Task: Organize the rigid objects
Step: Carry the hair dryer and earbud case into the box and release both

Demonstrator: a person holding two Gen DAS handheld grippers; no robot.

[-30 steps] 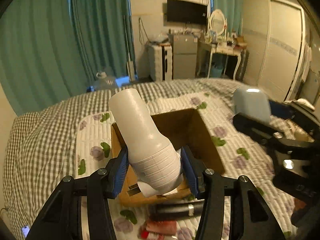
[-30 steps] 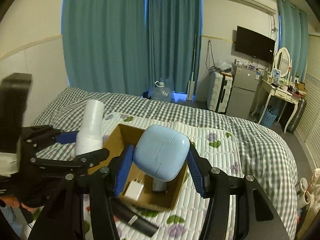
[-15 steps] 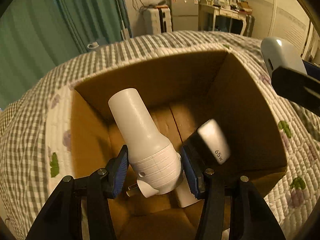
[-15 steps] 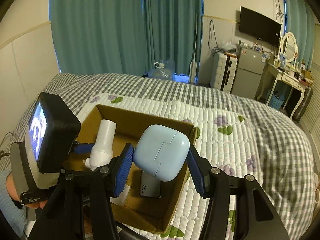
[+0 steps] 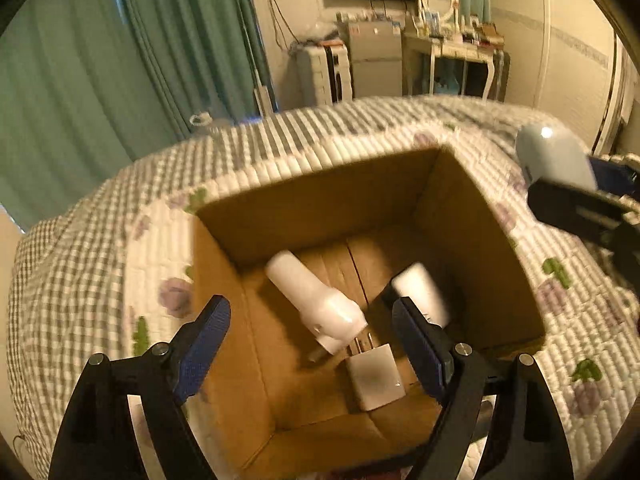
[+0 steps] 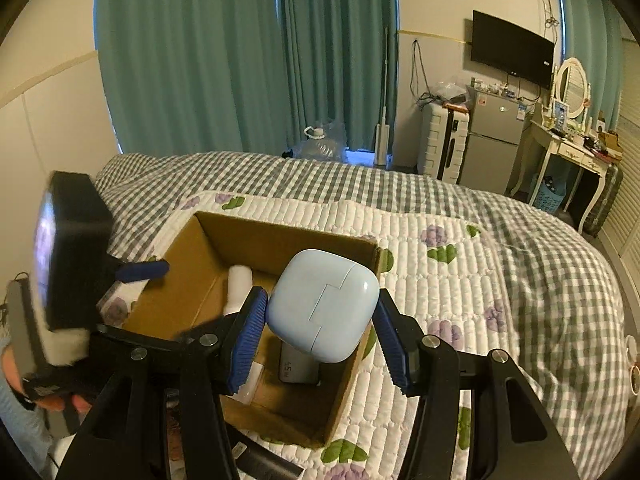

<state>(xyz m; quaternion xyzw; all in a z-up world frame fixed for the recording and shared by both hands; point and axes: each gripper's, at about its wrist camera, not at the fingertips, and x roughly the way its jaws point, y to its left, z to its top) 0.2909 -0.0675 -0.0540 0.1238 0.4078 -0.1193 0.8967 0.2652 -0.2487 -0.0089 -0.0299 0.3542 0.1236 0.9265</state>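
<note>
While the left gripper (image 5: pixel 312 344) gapes wide over the cardboard box (image 5: pixel 320 208), whose floor holds the white bottle (image 5: pixel 316 300), white charger (image 5: pixel 376 376) and power bank (image 5: pixel 420 292), only the right wrist view shows the right gripper (image 6: pixel 322 336) clamping the blue case (image 6: pixel 324 304) above the box's right edge.

In the right wrist view, the pale blue rounded plastic case (image 6: pixel 323 306) hides most of the grey power bank (image 6: pixel 298 366) lying in the brown cardboard box (image 6: pixel 280 236), and only the tip of the white plastic cylinder (image 6: pixel 239 286) shows past the claw finger. A black oblong object (image 6: pixel 268 464) below the box is cut off by the frame edge. In the left wrist view, motion blur smears the checked bed quilt (image 5: pixel 100 248), and the white power bank end (image 5: pixel 420 294) is too blurred to read.
</note>
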